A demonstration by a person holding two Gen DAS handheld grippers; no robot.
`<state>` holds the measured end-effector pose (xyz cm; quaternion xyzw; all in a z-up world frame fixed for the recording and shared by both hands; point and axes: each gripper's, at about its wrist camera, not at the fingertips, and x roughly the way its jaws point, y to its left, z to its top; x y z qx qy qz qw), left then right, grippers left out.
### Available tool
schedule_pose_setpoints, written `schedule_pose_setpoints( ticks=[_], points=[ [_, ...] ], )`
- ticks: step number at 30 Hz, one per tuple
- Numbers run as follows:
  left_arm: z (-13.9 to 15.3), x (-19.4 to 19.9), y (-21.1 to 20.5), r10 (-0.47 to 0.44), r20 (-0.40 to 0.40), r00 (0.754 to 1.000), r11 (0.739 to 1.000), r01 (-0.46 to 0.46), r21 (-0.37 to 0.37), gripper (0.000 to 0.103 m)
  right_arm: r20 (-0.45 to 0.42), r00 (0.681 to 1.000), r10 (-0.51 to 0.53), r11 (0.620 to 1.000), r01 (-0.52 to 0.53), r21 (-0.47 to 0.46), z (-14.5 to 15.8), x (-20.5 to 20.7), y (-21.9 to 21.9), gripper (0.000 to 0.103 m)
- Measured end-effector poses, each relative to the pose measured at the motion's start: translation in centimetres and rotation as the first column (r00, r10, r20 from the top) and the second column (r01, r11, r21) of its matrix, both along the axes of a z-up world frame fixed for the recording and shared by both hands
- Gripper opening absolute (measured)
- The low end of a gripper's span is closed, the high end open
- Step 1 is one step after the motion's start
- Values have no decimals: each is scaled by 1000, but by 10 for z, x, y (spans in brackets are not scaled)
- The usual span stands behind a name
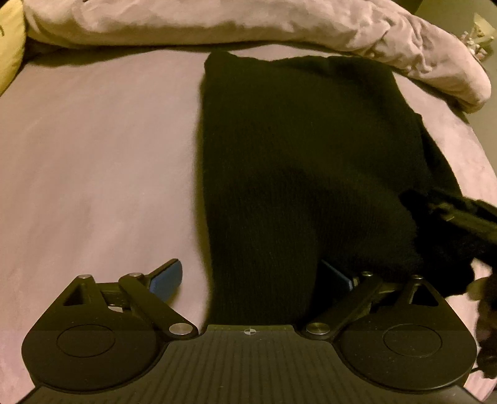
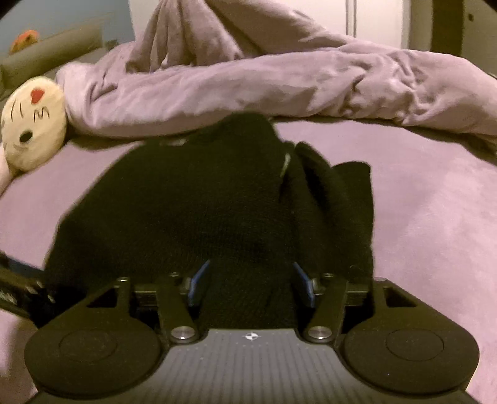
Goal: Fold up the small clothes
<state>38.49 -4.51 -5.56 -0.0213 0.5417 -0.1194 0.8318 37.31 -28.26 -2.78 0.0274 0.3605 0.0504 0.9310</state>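
Note:
A black knit garment (image 1: 298,161) lies on the pink bed sheet (image 1: 93,161), stretching from my left gripper toward the rumpled blanket. My left gripper (image 1: 251,276) is open, its blue-padded fingers (image 1: 166,278) spread wide; the near edge of the garment lies between them and covers most of the right pad. In the right wrist view the same black garment (image 2: 192,211) fills the middle, with a fold or sleeve (image 2: 335,199) bunched at its right. My right gripper (image 2: 251,284) is open, with black fabric between its blue pads (image 2: 198,281). It shows in the left wrist view (image 1: 459,220).
A rumpled pink blanket (image 1: 248,21) lies along the far side of the bed, also in the right wrist view (image 2: 279,80). A cream plush face toy (image 2: 32,130) sits at the left. A yellow pillow (image 1: 9,46) is at the far left.

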Motion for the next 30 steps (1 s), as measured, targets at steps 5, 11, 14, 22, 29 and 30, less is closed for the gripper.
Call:
schedule_pose_setpoints(
  ticks=[5,11,14,22,29,30],
  points=[
    [-1,-3,3,27,-19,999,1000,-27,-2,100,59,996,-61,997,64,-45,18,5,0,57],
    [-3,-5,-2,29,-26,999,1000,-29,12,100,4,997,-77,976,76,-204,-1,43,12,57],
    [-5,-6,-2,26,-37,999,1000,-26,6,101,-32,997,-76,965,66,-255,-23,49,7,60],
    [-7,-17,4,40,-41,998,999,-41,-21,101,-16,997,-81,962,75,-261,-16,43,4,72],
    [-5,-38,9,51,13,999,998,-50,-41,101,80,994,-69,976,84,-202,10,-32,8,72],
    [-6,-40,9,53,19,998,998,-52,-46,101,86,994,-63,975,80,-207,7,-40,9,72]
  ],
)
